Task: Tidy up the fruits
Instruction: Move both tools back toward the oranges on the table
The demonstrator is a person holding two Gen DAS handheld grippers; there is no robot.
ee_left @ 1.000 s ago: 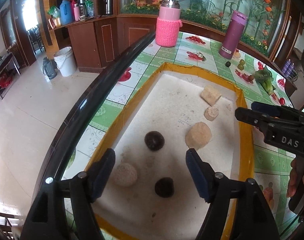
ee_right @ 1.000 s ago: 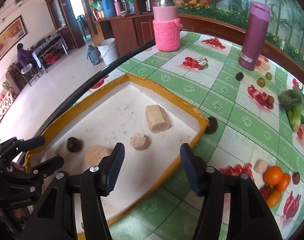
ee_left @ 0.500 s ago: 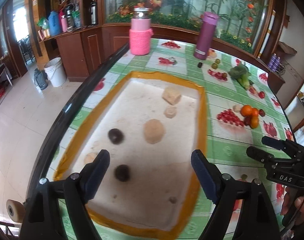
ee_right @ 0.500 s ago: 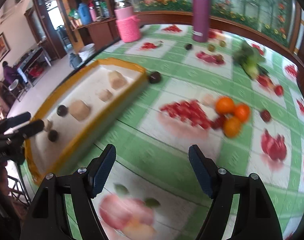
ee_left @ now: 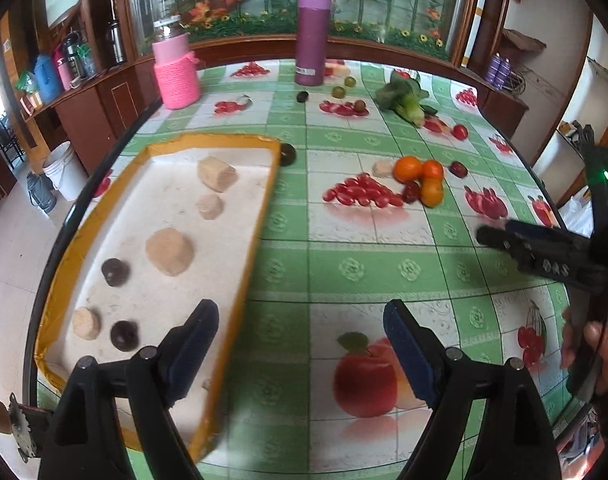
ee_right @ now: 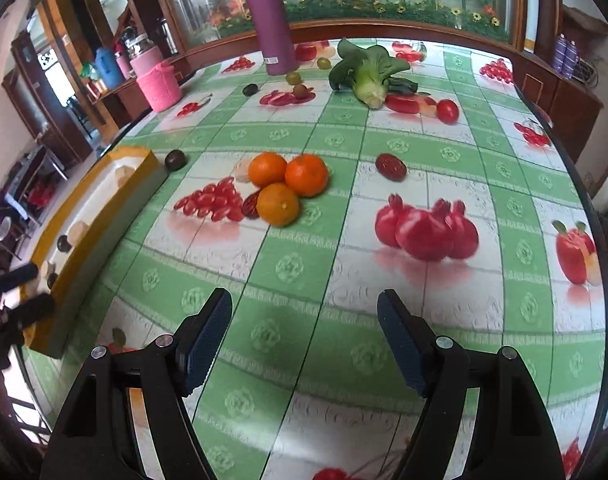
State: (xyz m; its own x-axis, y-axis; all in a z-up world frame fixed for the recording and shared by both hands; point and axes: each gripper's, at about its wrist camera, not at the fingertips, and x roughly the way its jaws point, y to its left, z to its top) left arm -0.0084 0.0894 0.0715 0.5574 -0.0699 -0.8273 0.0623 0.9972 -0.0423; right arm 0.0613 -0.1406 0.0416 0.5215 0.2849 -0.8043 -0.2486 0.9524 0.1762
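Both my jaws are wide and hold nothing. My right jaws (ee_right: pixel 304 344) aim at three oranges (ee_right: pixel 286 186) at twelve o'clock on the surface (ee_right: pixel 383 280). Oranges are round; bump one, and it rolls away from the tray (ee_left: pixel 260 216).

— Any text readable?
— Barely. White letters on the right gripper (ee_left: pixel 493 236), blurred, last looks like "AS".
— The purple bottle (ee_left: pixel 311 36)?
— White label low down, print too small to read.
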